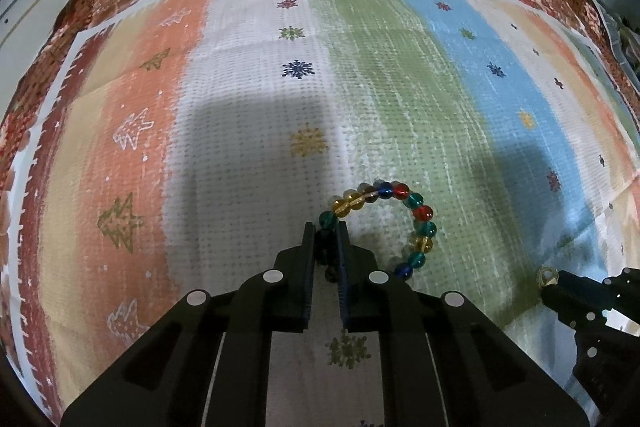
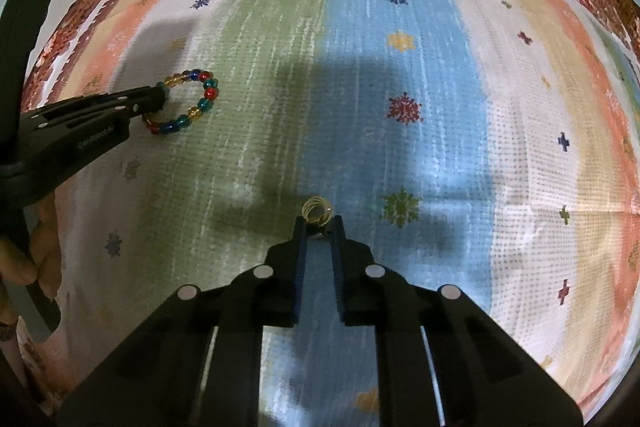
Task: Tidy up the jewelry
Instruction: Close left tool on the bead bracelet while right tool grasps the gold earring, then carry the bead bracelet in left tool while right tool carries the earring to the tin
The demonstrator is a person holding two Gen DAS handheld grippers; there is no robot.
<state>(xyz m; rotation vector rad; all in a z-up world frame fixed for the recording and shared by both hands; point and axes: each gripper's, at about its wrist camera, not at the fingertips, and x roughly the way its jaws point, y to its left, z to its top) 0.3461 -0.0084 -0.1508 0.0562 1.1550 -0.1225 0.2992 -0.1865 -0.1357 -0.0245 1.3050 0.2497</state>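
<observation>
Item: beaded bracelet (image 1: 400, 223), multicoloured glass-like beads on a loop. Lying on the striped mat (image 1: 248, 115), across the seam between white and green bands. Pinched at its left arc by the left gripper (image 1: 325, 239), jaws pressed together on a bead or two.

Item: small gold wire ring (image 2: 316, 211). Right of the bracelet and well apart from it, at the green-blue border. Gripped at its near edge by the right gripper (image 2: 318, 227), jaws drawn tight; most of the ring protruding past the tips.

Risks, judged:
- Round beads liable to squirt out from flat pads on lifting; narrow bite.
- Loop hanging free once raised, swinging, snagging the mat's weave.
- Ring held by a sliver only; likely to twist, pop free, roll off.
- No tray or box in view near the bracelet; destination unknown.
</observation>
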